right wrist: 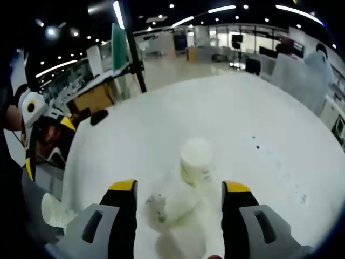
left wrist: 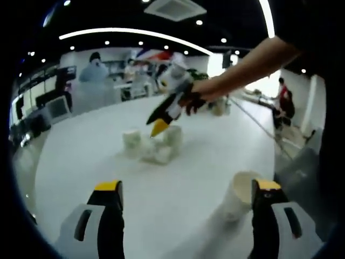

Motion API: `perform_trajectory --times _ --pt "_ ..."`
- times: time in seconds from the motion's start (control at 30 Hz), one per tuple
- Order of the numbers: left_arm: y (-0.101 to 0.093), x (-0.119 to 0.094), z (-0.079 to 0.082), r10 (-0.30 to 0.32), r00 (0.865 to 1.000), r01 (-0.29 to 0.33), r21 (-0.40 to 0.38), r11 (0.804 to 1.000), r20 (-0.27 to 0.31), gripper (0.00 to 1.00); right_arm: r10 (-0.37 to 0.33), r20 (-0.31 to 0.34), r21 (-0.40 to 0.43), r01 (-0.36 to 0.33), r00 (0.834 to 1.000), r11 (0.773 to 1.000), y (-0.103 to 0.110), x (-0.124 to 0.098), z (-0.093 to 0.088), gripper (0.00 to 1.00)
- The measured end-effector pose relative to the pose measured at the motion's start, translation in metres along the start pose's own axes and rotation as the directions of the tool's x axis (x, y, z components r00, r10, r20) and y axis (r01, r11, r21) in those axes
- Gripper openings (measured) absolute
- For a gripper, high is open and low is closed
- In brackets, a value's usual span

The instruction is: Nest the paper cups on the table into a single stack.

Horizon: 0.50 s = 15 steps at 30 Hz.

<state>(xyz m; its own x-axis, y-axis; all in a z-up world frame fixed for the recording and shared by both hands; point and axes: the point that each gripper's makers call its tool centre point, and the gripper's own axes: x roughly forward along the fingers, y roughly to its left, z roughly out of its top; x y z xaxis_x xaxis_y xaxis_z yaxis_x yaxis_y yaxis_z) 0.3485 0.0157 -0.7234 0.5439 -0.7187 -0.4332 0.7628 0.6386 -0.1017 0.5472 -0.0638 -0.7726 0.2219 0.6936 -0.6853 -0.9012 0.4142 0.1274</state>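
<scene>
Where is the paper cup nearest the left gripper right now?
In the left gripper view, that paper cup stands on the white table at lower right, beside the left gripper's right-hand jaw, apart from the cup cluster.

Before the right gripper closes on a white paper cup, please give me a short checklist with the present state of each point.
1. Right gripper jaws open: ok.
2. Cluster of white paper cups between its jaws: ok.
3. Only one cup between them: cannot tell, blurred.
4. Left gripper open: ok.
5. Lone white paper cup by its jaw, upright: ok.
6. White table around the cups free: ok.
</scene>
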Motion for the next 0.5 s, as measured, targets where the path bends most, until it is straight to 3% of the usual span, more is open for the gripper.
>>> perform_trajectory --times 0.5 --pt "-0.001 0.002 -0.001 -0.003 1.000 0.003 -0.030 1.000 0.008 0.99 0.076 -0.035 0.031 -0.075 0.997 0.997 0.016 0.011 -0.005 0.43"
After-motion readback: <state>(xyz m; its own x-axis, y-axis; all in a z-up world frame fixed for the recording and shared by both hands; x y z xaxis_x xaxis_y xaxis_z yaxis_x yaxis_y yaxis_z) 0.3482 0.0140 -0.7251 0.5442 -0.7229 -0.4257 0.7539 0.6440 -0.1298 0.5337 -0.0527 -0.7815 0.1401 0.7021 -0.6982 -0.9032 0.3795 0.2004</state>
